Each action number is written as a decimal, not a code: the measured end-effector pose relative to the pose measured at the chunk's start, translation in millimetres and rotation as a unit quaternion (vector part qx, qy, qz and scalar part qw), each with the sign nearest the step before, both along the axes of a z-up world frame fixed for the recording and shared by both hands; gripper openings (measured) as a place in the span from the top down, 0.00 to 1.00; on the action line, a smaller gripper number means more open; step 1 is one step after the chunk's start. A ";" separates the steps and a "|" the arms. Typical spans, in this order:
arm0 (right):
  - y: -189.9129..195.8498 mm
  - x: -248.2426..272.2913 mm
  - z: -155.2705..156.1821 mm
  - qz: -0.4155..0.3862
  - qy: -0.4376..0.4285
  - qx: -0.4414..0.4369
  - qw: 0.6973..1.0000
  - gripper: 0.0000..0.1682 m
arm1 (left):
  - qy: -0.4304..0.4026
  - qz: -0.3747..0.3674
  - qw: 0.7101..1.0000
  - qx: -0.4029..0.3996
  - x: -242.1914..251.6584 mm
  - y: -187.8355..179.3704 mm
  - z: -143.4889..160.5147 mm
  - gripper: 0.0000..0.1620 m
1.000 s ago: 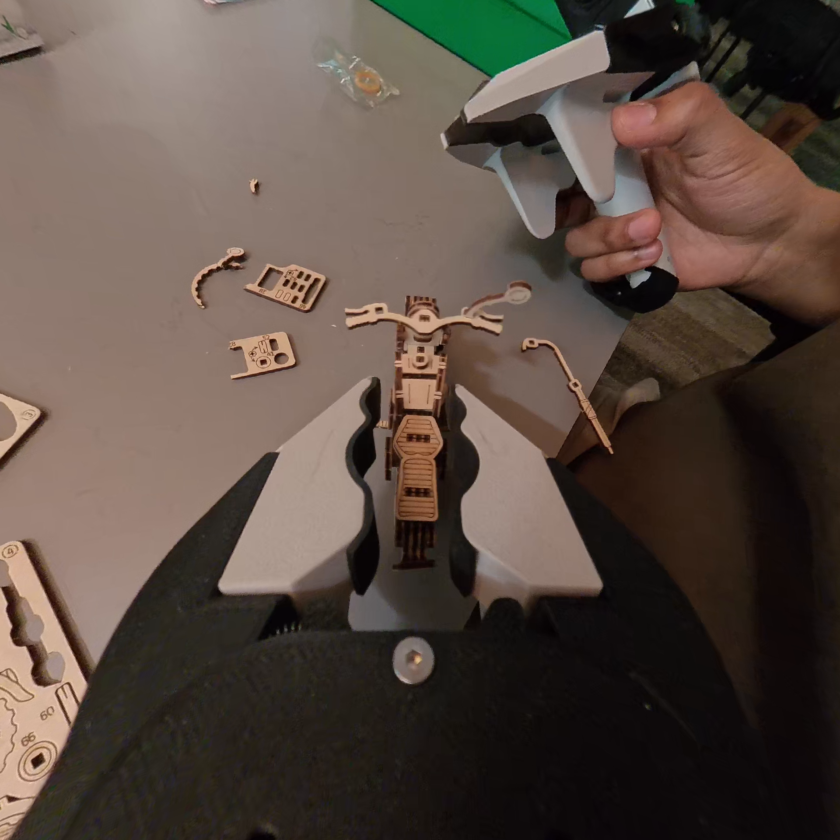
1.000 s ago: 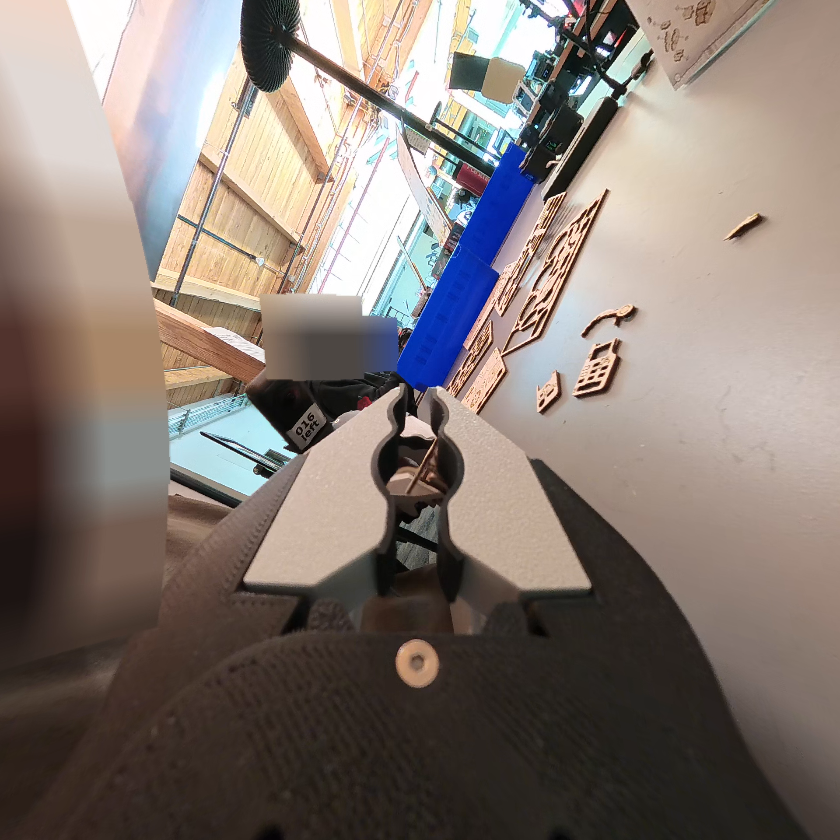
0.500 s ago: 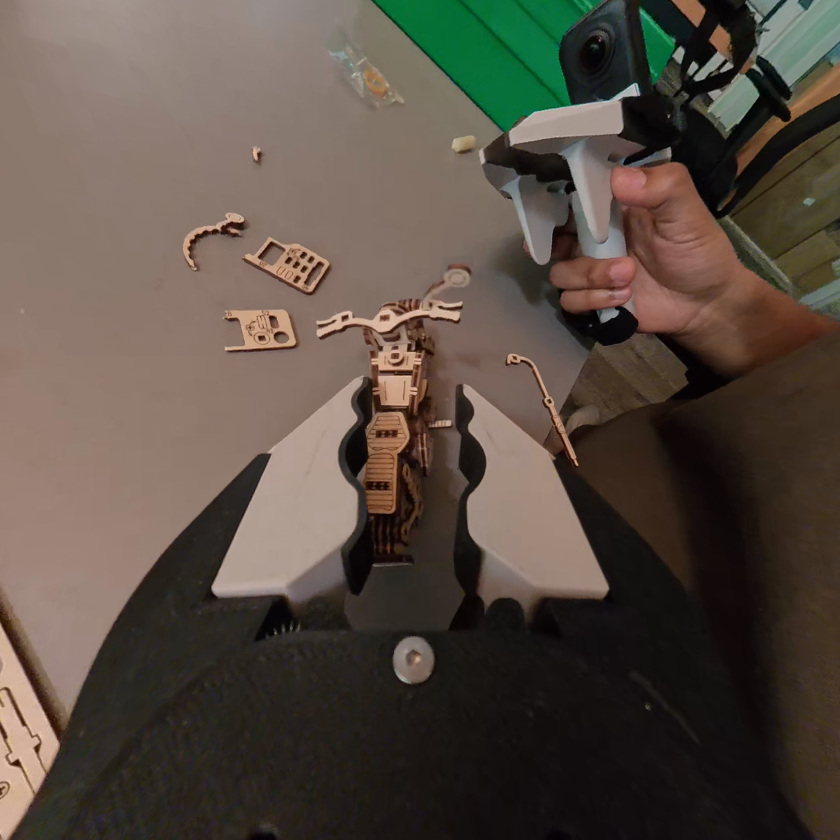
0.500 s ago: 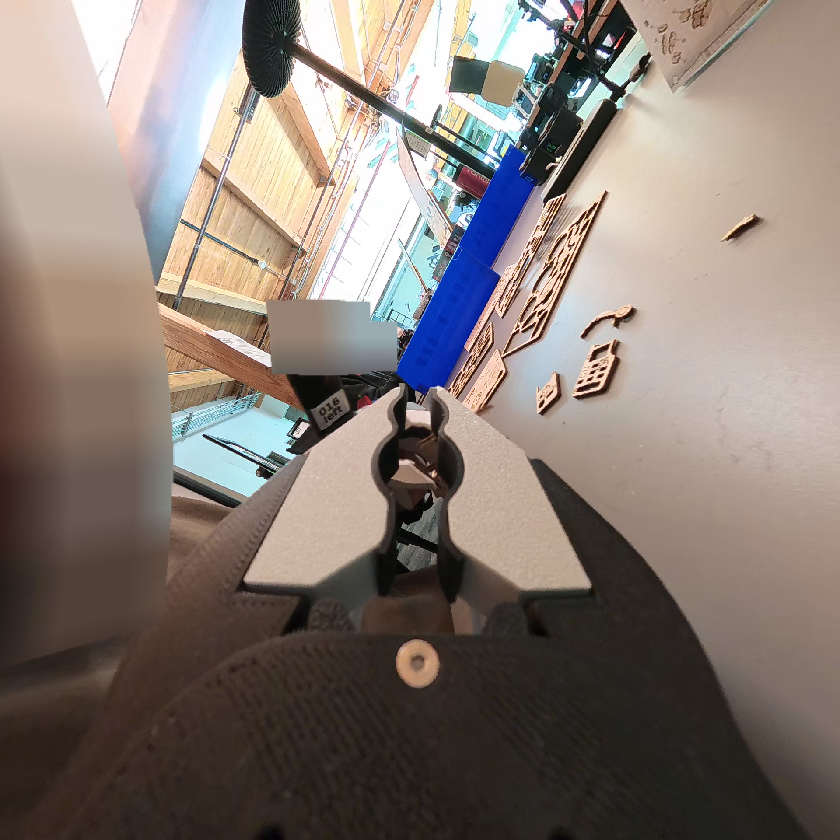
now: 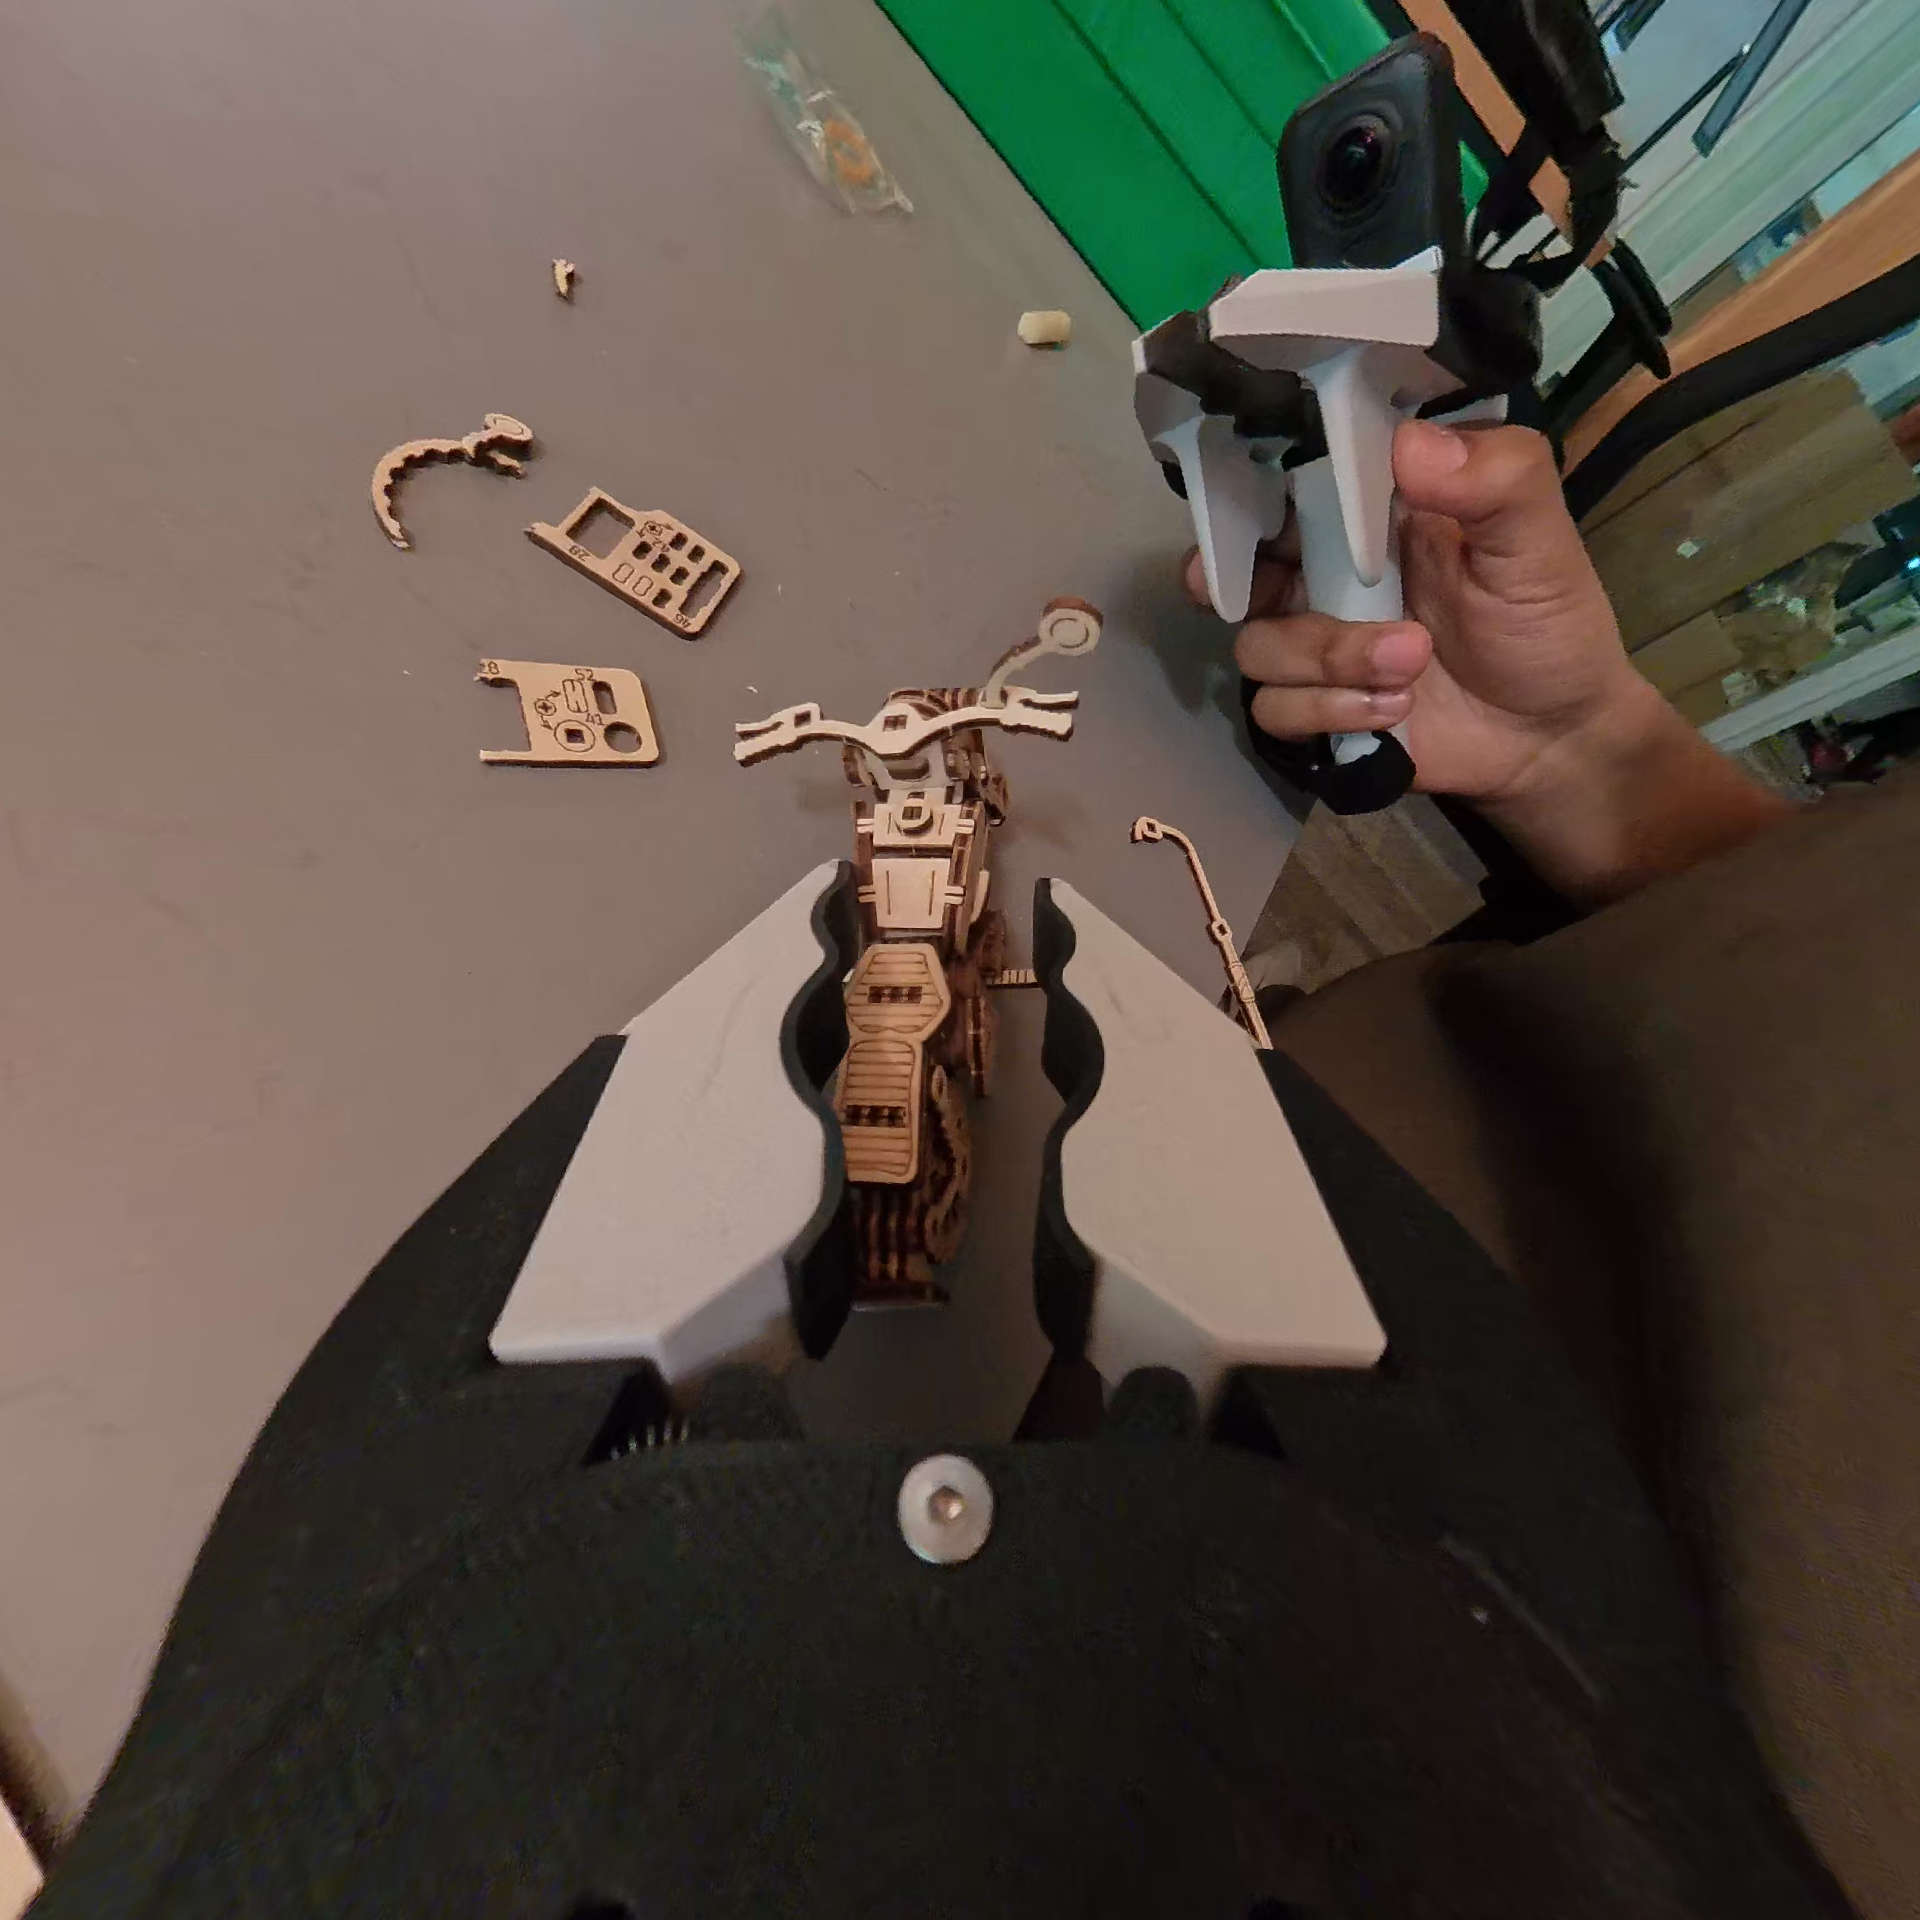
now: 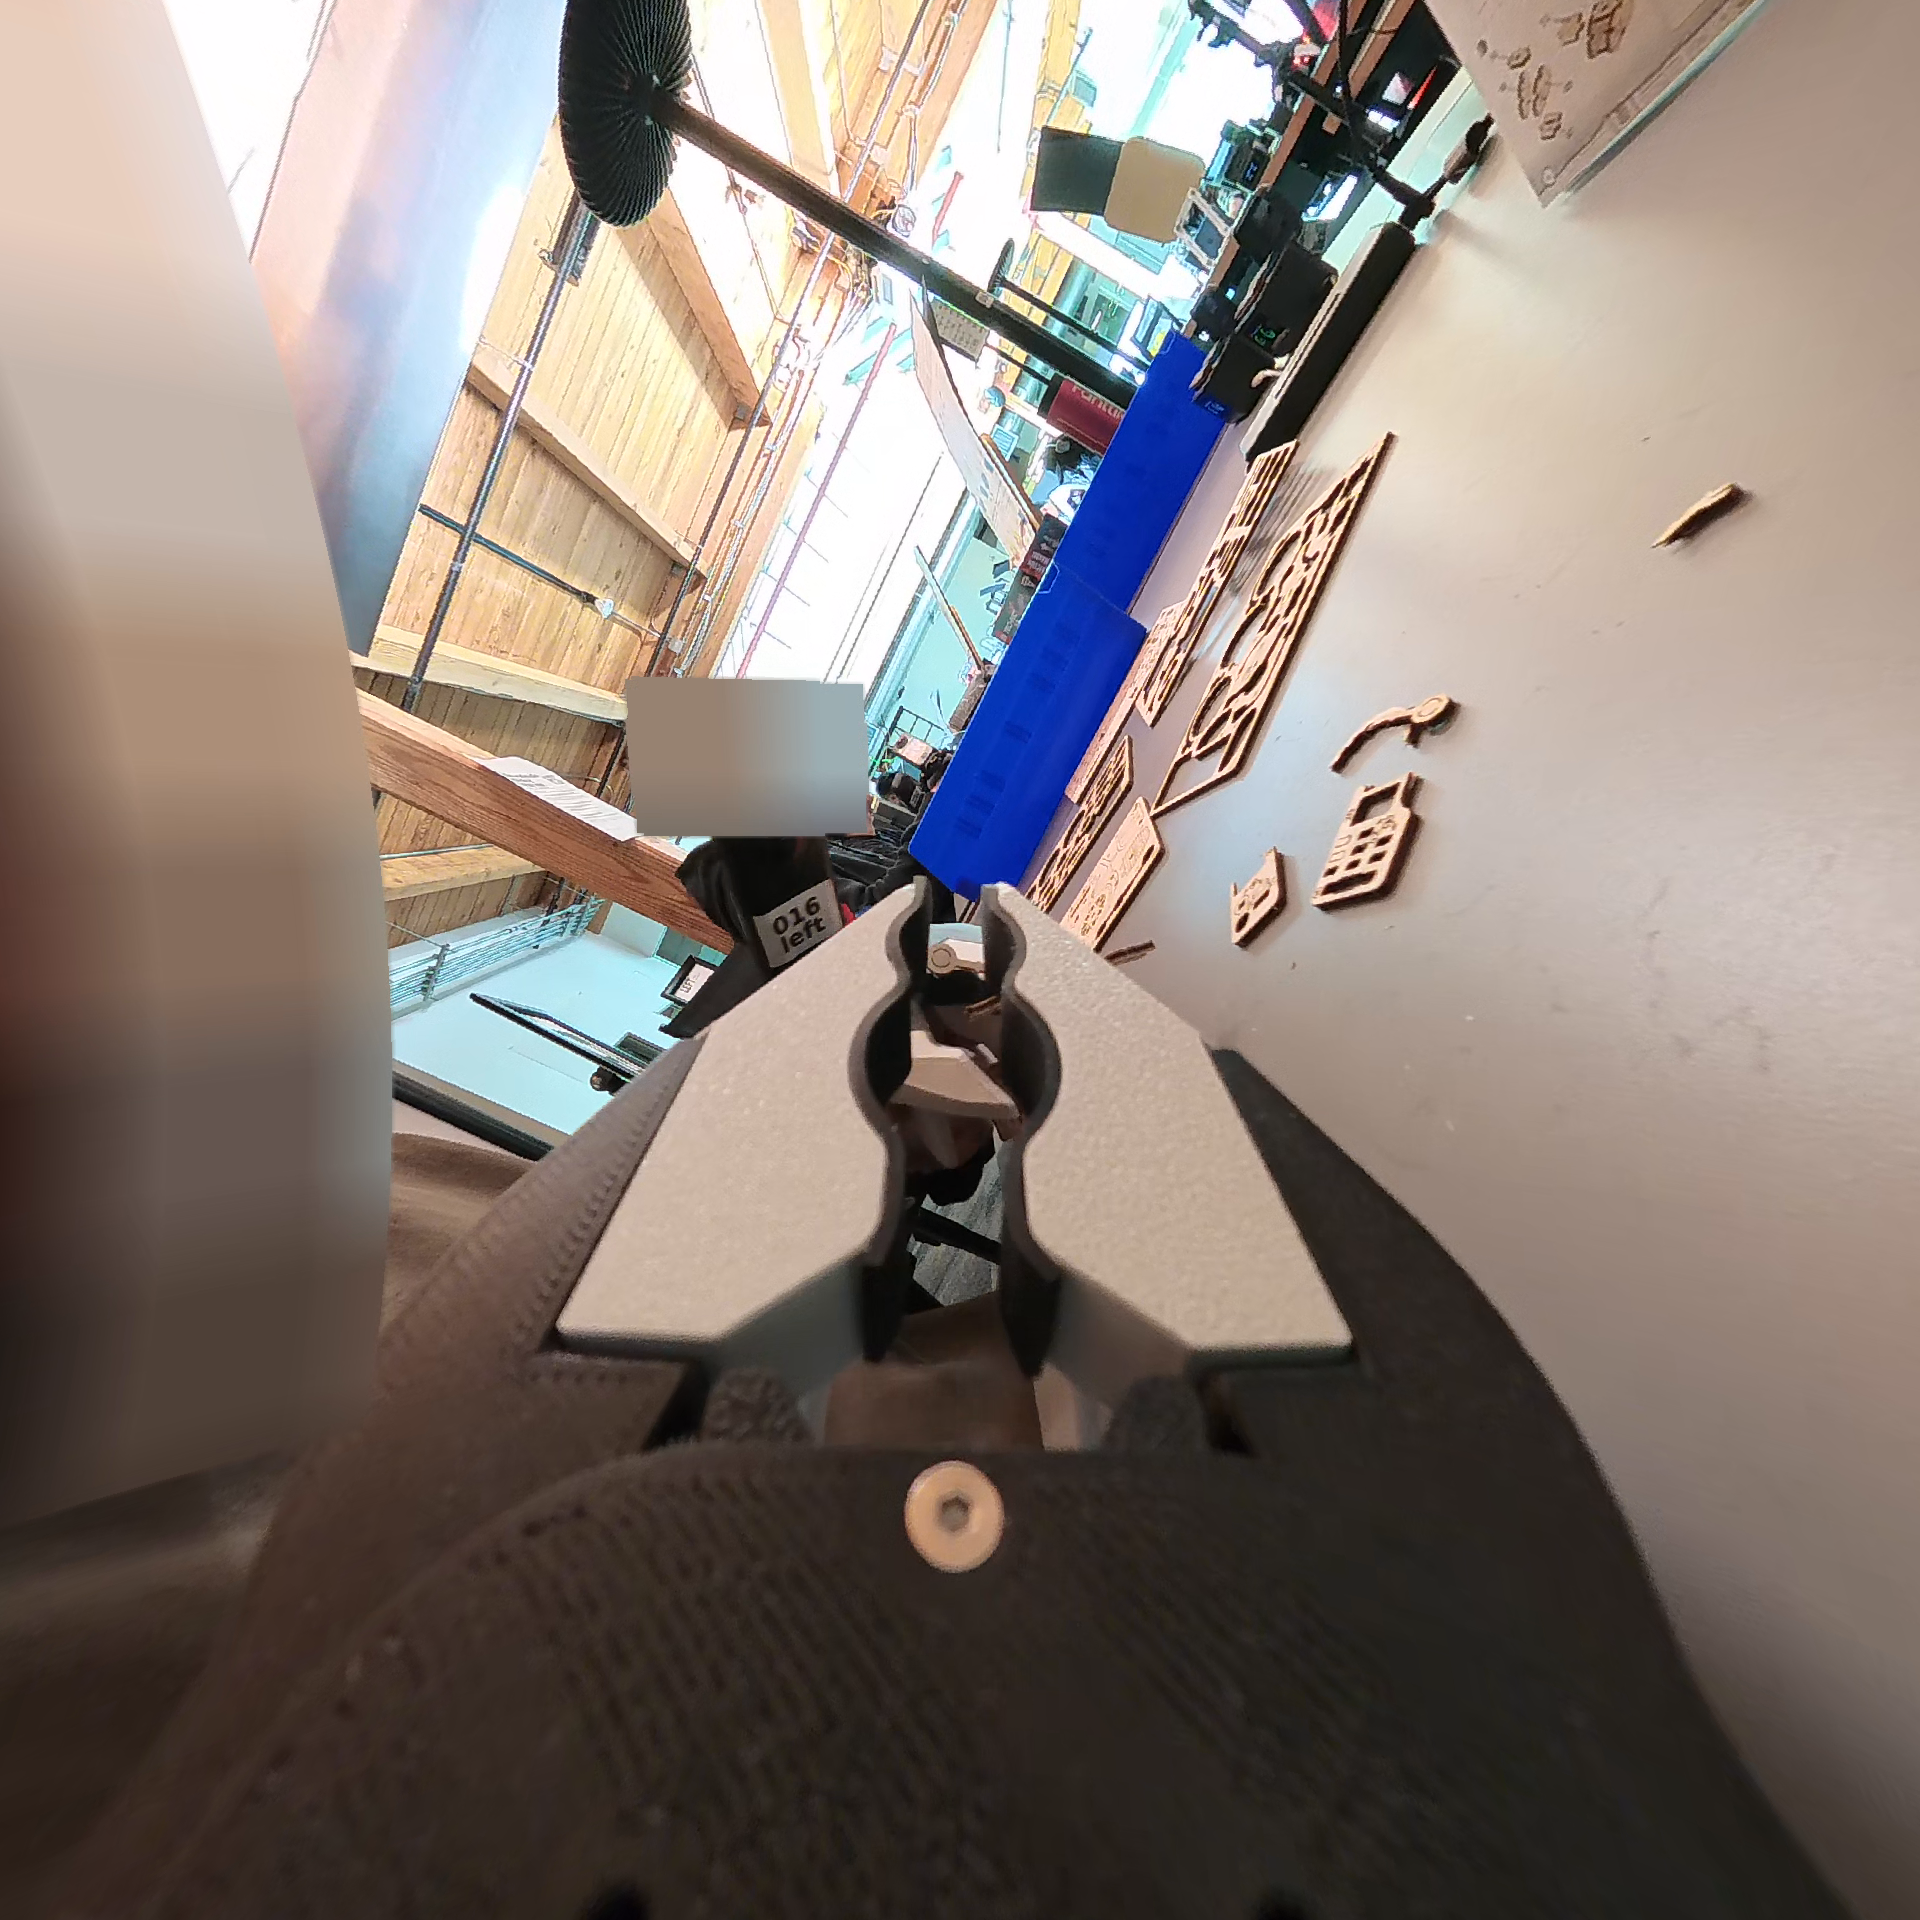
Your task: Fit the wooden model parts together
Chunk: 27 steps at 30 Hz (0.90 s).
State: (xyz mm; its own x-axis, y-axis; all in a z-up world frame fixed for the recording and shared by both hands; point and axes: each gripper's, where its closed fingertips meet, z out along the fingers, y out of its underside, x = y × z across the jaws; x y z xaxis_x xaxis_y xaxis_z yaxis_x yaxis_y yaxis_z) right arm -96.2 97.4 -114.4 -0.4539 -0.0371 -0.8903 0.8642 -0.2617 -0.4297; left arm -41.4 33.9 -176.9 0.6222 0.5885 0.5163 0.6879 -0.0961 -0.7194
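The left wrist view shows the wooden bike (image 5: 914, 997) standing on the grey table (image 5: 260, 935), in the middle of the frame. It sits between the two fingers of the left gripper (image 5: 940, 894). The fingers are spread apart. The left one is right against the bike's seat and the right one is clear of it.

Only this view shows the hand (image 5: 1455, 644) at the upper right. It is wrapped around the white handle of the right gripper (image 5: 1205, 416), which is held up in the air with a black camera (image 5: 1361, 156) on top. A thin rod (image 5: 1200, 925) lies near the table edge, just right of the bike. Two flat cut plates (image 5: 644, 561) and a curved piece (image 5: 436, 483) lie at the upper left.

The right wrist view is tipped sideways, so the table (image 6: 1558, 1039) runs up the right side. Here the right gripper (image 6: 956, 899) has its fingers almost together, with a thin gap and nothing in them. Only this view shows the blue bins (image 6: 1070, 665) and the cut-out wood sheets (image 6: 1268, 644) far back. The plates (image 6: 1366, 842) look small here.

The fingers are grey with wavy black insides.
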 end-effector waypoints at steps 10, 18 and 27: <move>-1.8 0.3 -0.6 0.001 0.001 0.002 1.000 0.96 | 0.017 -0.005 1.000 -0.016 0.3 -0.5 -0.9 0.87; -17.0 37.3 -4.3 0.121 0.186 0.129 0.967 0.91 | 0.077 -0.037 0.994 -0.062 8.9 7.0 1.9 0.87; -25.4 77.5 -36.1 0.200 0.365 0.246 0.875 0.80 | 0.200 -0.097 0.964 -0.144 26.7 22.8 5.5 0.87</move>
State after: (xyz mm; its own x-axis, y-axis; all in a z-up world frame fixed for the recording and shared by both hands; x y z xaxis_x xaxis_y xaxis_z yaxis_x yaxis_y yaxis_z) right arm -18.7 71.9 -150.5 -0.9468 -0.0159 -0.3213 0.2927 0.3714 -0.8811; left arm -14.7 56.7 -171.4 0.8505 0.5241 0.0438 0.3091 -0.4307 -0.8479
